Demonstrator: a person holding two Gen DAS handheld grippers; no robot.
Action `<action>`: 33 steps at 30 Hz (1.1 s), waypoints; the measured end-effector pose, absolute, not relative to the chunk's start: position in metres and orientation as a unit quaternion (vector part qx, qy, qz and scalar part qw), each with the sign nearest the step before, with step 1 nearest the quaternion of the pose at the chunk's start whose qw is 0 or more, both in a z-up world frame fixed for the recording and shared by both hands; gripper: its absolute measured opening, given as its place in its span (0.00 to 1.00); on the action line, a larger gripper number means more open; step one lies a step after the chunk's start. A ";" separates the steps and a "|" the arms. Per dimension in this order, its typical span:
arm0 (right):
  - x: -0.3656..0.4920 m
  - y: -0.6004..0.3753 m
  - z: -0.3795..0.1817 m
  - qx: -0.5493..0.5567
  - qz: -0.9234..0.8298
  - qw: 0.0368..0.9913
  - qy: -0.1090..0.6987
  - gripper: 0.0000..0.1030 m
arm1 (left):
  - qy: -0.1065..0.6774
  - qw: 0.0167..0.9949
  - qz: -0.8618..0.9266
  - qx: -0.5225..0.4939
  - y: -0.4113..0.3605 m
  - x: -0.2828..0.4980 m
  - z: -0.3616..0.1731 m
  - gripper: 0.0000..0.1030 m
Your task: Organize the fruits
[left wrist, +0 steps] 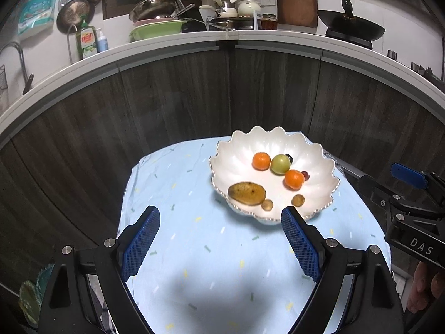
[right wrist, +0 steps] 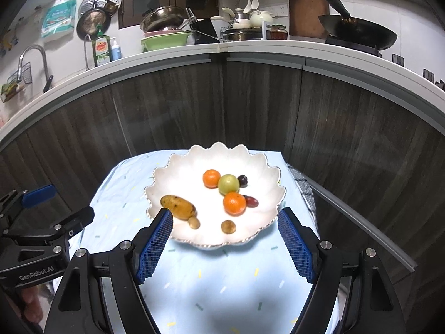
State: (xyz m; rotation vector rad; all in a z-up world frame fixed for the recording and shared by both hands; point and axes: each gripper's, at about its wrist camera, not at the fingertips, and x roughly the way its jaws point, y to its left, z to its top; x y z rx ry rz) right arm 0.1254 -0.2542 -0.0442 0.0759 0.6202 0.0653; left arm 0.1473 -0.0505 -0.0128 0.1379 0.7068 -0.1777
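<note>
A white scalloped bowl [left wrist: 239, 150] [right wrist: 178, 167] stands on a light blue cloth. In it lie two oranges [left wrist: 261, 161] [right wrist: 211, 178], a green round fruit [left wrist: 280, 163] [right wrist: 228, 184], a yellow-brown mango [left wrist: 247, 193] [right wrist: 178, 207], two small brown fruits [left wrist: 298, 200] [right wrist: 228, 226], a red grape [right wrist: 252, 201] and a dark grape [right wrist: 242, 180]. My left gripper [left wrist: 220, 217] is open and empty, short of the bowl's near left rim. My right gripper [right wrist: 224, 219] is open and empty, its jaws either side of the bowl's near rim. Each gripper shows in the other's view [left wrist: 403, 194] [right wrist: 41, 222].
The blue cloth [left wrist: 194, 236] [right wrist: 208, 278] covers a small table in front of dark wooden cabinet doors [left wrist: 167, 105]. A white counter [left wrist: 222, 39] above holds pots, a green basin, a wok and dish soap. A grey rail [right wrist: 361, 222] runs at the right.
</note>
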 end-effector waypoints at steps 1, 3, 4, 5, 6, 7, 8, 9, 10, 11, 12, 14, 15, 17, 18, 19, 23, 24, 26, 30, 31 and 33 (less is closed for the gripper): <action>0.122 -0.253 -0.045 0.039 0.034 0.951 0.305 0.76 | 0.345 0.932 -0.087 0.068 -0.049 0.144 -0.013 0.87; 0.115 -0.252 -0.047 0.041 0.036 0.950 0.307 0.76 | 0.346 0.932 -0.085 0.068 -0.047 0.135 -0.015 0.87; 0.111 -0.251 -0.048 0.042 0.037 0.950 0.308 0.76 | 0.346 0.932 -0.083 0.066 -0.046 0.132 -0.015 0.87; 0.107 -0.250 -0.050 0.043 0.039 0.949 0.310 0.76 | 0.348 0.932 -0.081 0.063 -0.043 0.127 -0.017 0.87; 0.103 -0.249 -0.051 0.043 0.040 0.949 0.310 0.76 | 0.349 0.932 -0.079 0.060 -0.042 0.123 -0.017 0.87; 0.099 -0.248 -0.053 0.043 0.040 0.949 0.311 0.76 | 0.350 0.932 -0.078 0.059 -0.041 0.119 -0.019 0.87; 0.095 -0.248 -0.054 0.043 0.040 0.948 0.312 0.76 | 0.350 0.932 -0.077 0.060 -0.040 0.115 -0.020 0.87; 0.091 -0.247 -0.055 0.043 0.040 0.948 0.313 0.76 | 0.350 0.932 -0.075 0.061 -0.039 0.112 -0.021 0.87; 0.088 -0.247 -0.057 0.044 0.040 0.947 0.314 0.76 | 0.351 0.931 -0.073 0.062 -0.039 0.108 -0.023 0.87; 0.084 -0.247 -0.059 0.046 0.040 0.947 0.317 0.76 | 0.352 0.931 -0.071 0.061 -0.038 0.105 -0.024 0.87; 0.081 -0.247 -0.061 0.048 0.040 0.946 0.319 0.76 | 0.354 0.931 -0.069 0.058 -0.037 0.101 -0.026 0.87; 0.073 -0.247 -0.066 0.051 0.040 0.944 0.325 0.76 | 0.355 0.931 -0.065 0.053 -0.034 0.094 -0.029 0.87; 0.071 -0.246 -0.068 0.051 0.040 0.943 0.326 0.76 | 0.356 0.931 -0.063 0.053 -0.033 0.090 -0.031 0.87; 0.064 -0.244 -0.073 0.048 0.040 0.942 0.329 0.76 | 0.358 0.930 -0.061 0.056 -0.033 0.084 -0.034 0.87; 0.062 -0.244 -0.074 0.047 0.040 0.942 0.329 0.76 | 0.360 0.929 -0.061 0.057 -0.033 0.082 -0.035 0.87; 0.060 -0.244 -0.075 0.047 0.040 0.942 0.331 0.76 | 0.361 0.929 -0.060 0.058 -0.033 0.079 -0.037 0.87; 0.050 -0.245 -0.079 0.051 0.036 0.942 0.331 0.76 | 0.362 0.929 -0.050 0.052 -0.029 0.065 -0.041 0.87; 0.048 -0.245 -0.080 0.053 0.036 0.941 0.331 0.76 | 0.362 0.930 -0.047 0.050 -0.028 0.062 -0.041 0.87; 0.043 -0.245 -0.081 0.060 0.037 0.941 0.332 0.76 | 0.360 0.931 -0.043 0.045 -0.026 0.056 -0.042 0.87; 0.035 -0.245 -0.084 0.066 0.034 0.941 0.330 0.76 | 0.352 0.934 -0.033 0.043 -0.024 0.046 -0.041 0.87; 0.033 -0.245 -0.084 0.066 0.033 0.941 0.329 0.76 | 0.350 0.935 -0.030 0.043 -0.023 0.044 -0.041 0.87; 0.028 -0.244 -0.085 0.066 0.034 0.942 0.329 0.76 | 0.349 0.936 -0.028 0.043 -0.023 0.042 -0.041 0.87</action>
